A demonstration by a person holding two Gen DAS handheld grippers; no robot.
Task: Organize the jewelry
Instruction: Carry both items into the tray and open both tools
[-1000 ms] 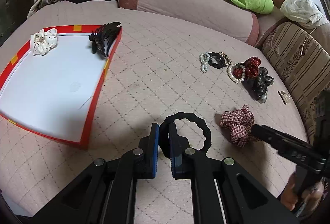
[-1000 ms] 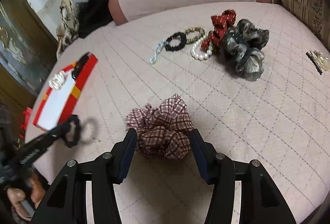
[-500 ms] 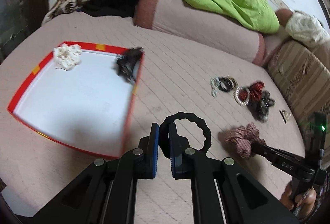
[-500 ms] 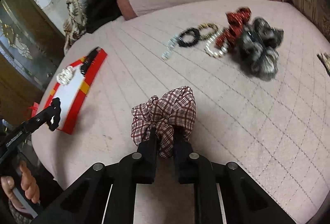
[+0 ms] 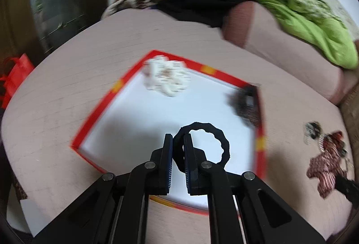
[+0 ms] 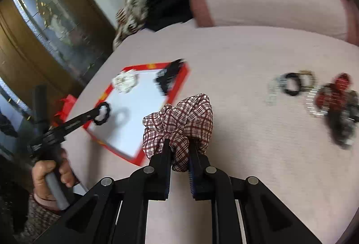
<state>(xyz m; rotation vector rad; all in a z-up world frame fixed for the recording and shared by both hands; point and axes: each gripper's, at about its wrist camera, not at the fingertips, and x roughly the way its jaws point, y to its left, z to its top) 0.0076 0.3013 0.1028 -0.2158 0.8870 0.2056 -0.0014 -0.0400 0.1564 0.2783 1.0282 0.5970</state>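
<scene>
My left gripper (image 5: 178,143) is shut on a black ring hair tie (image 5: 221,143) and holds it above the white floor of the red-rimmed tray (image 5: 259,131); it also shows in the right wrist view (image 6: 102,113). A white scrunchie (image 5: 166,77) and a black claw clip (image 5: 245,104) lie in the tray. My right gripper (image 6: 180,147) is shut on a red plaid scrunchie (image 6: 179,116), lifted above the pink quilt to the right of the tray (image 6: 179,84).
Several bracelets, a red scrunchie and a grey scrunchie (image 6: 332,104) lie in a pile on the quilt at the right. A pink bolster (image 6: 269,5) with green cloth (image 5: 314,26) lies behind. A red bag (image 5: 13,77) sits off the bed's left edge.
My left gripper moved left with the black hair tie, from over the quilt to over the tray. My right gripper closed on the plaid scrunchie, lifted it and moved toward the tray.
</scene>
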